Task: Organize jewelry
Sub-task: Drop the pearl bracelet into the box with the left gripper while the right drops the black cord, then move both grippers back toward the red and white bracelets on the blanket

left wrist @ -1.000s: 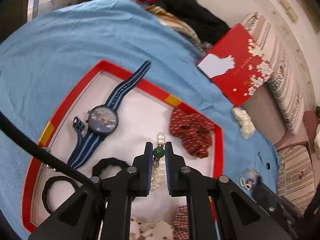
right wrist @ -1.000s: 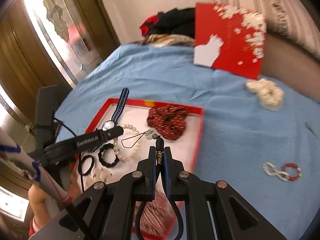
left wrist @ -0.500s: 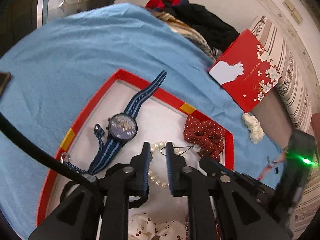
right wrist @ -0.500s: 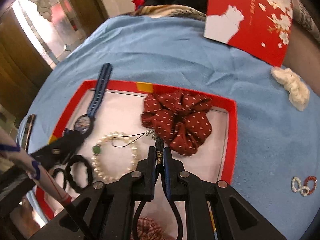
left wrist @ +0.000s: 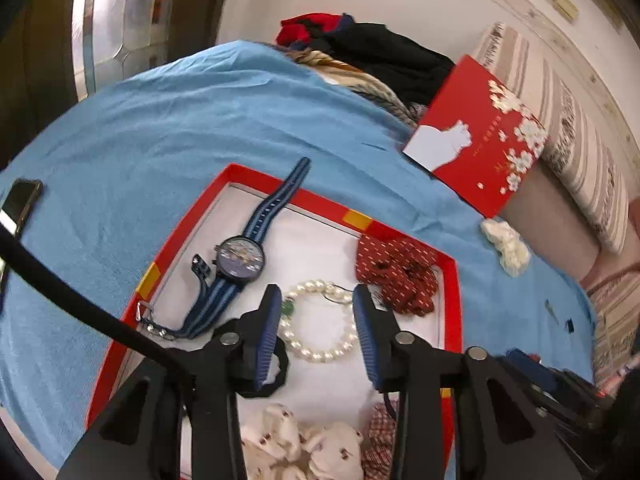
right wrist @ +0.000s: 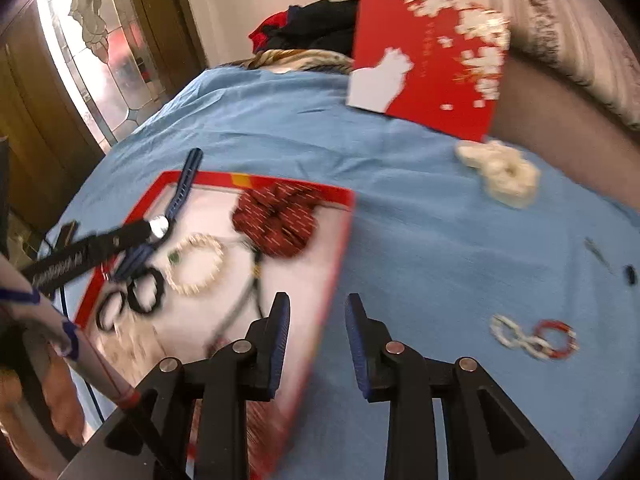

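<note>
Blue cloth (left wrist: 168, 120) spread over a bed, striped cushions at two o'clock, wooden door at ten. Red-rimmed tray (left wrist: 256, 174) holding watch (left wrist: 240, 258), pearl bracelet (left wrist: 320, 324), red scrunchie (left wrist: 396, 270). Left gripper (left wrist: 316, 320) just opened, released above the bracelet. Right gripper (right wrist: 316, 320) likewise just opened, empty. Right view blurred; tray's near end cut off.

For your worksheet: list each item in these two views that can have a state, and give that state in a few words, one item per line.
left gripper: open, jaws just widened, empty
right gripper: open, jaws just widened, empty
pearl bracelet: released, flat in tray
red tray: lidless
watch: unfastened, strap over tray rim
red scrunchie: in tray
white scrunchie: outside tray
chain bracelet: outside tray
</note>
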Available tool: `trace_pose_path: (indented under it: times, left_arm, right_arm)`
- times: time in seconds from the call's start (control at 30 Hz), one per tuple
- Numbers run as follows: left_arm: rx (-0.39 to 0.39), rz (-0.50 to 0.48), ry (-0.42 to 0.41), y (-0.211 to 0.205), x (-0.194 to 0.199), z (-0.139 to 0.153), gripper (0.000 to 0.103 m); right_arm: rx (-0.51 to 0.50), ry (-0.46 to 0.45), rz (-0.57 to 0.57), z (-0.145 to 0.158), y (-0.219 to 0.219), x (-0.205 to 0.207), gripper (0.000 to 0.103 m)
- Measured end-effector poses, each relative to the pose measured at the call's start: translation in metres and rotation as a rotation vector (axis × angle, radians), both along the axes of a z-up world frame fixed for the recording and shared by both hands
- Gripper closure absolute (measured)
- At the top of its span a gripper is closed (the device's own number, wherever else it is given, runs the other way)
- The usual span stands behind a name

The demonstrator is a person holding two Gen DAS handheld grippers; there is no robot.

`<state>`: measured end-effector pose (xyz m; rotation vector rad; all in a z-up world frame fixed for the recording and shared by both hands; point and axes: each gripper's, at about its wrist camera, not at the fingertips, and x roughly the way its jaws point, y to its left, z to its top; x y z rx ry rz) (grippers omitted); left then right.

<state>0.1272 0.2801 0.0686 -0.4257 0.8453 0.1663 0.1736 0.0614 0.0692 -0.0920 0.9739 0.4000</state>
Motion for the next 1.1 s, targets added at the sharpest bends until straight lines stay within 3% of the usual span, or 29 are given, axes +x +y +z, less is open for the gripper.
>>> trace_pose_path:
  times: [0.23, 0.47, 0.77, 1.1]
  left_arm:
    - [0.064, -0.087, -0.012, -0.05, -0.013, 0.004, 0.062]
    - [0.133, -0.226, -0.039, -0.132, -0.035, 0.007, 0.058]
    - [0.242, -0.367, -0.029, -0.208, -0.044, -0.005, 0.055]
    - [0.269, -0.395, -0.011, -0.219, -0.043, -0.014, 0.055]
  right_arm:
    - [-0.043, -0.024, -0.107, 0.003, -0.084, -0.049, 0.067]
    - [-0.048, -0.018, -0.237, -0.01, -0.159, -0.086, 0.067]
    - [-0.025, 0.008, -0.311, -0.031, -0.201, -0.105, 0.067]
    - [-0.005, 0.02, -0.334, -0.044, -0.213, -0.101, 0.067]
